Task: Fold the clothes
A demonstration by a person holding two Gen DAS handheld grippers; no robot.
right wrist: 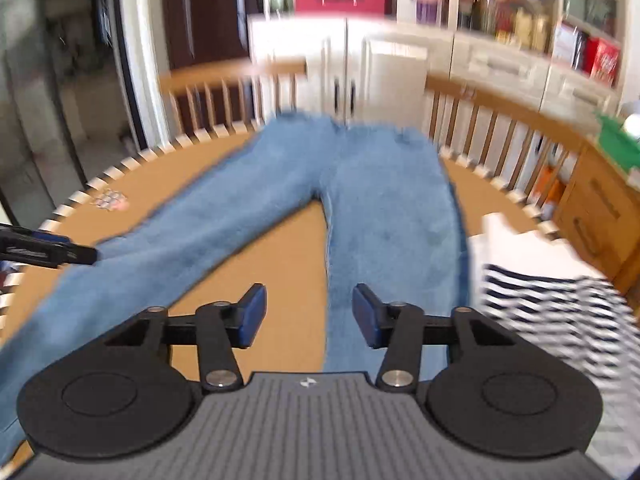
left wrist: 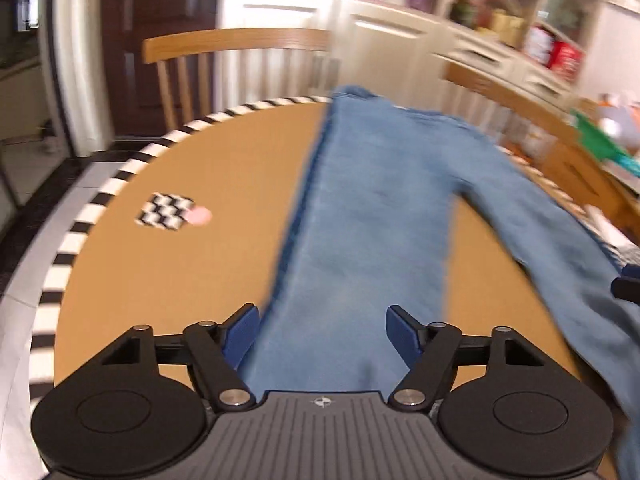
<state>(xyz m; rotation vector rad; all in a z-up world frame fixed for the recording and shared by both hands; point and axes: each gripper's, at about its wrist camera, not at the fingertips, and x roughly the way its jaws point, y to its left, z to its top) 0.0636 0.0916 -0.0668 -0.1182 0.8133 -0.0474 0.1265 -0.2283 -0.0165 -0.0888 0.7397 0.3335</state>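
Jeans: blue, flat on my table, legs spread in a V, filling frame centre.
My left gripper: released, empty.
My right gripper: released, empty.

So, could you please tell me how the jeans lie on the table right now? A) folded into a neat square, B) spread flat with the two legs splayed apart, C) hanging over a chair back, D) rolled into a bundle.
B: in the right wrist view the jeans lie flat on the table, legs diverging with bare tabletop between them.
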